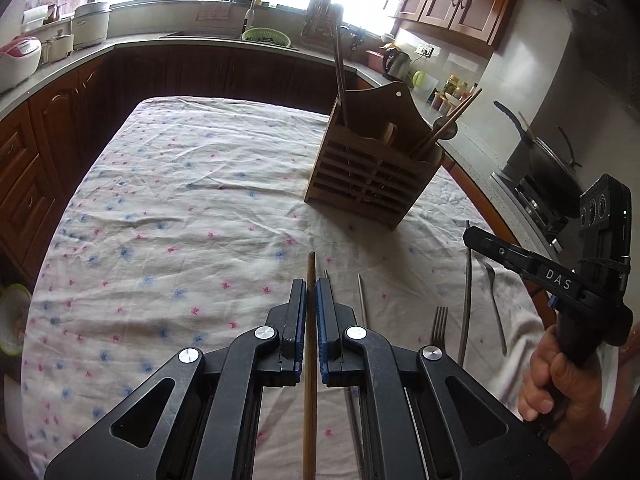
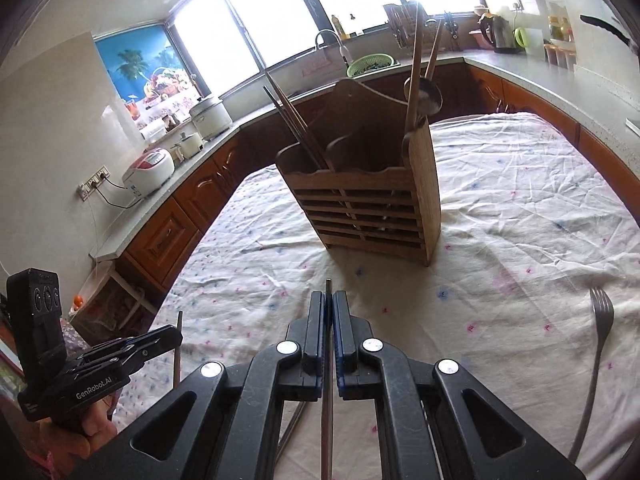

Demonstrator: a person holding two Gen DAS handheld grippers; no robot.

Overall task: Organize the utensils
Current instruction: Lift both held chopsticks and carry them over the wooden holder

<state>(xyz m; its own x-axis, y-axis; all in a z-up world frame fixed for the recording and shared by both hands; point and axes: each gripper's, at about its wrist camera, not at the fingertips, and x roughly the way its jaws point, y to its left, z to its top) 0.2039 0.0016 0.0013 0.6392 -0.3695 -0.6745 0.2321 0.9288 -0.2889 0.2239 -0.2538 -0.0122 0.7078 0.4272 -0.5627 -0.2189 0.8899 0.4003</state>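
A slatted wooden utensil holder point(image 1: 370, 172) stands on the cloth-covered table point(image 1: 180, 208), with chopsticks and a ladle in it; it also shows in the right wrist view point(image 2: 364, 208). My left gripper point(image 1: 311, 300) is shut on a wooden chopstick point(image 1: 310, 360) that points toward the holder. My right gripper point(image 2: 328, 316) is shut on a thin metal chopstick point(image 2: 328, 400); the gripper also shows in the left wrist view point(image 1: 470, 236). A fork point(image 1: 438, 326), a metal chopstick point(image 1: 362, 300) and a spoon point(image 1: 496, 304) lie on the cloth.
Another fork point(image 2: 598, 344) lies on the cloth at the right in the right wrist view. Kitchen counters with rice cookers point(image 2: 150, 172), a sink, a green basket point(image 1: 266, 36) and a kettle ring the table. A stove with a pot point(image 1: 548, 168) is at the right.
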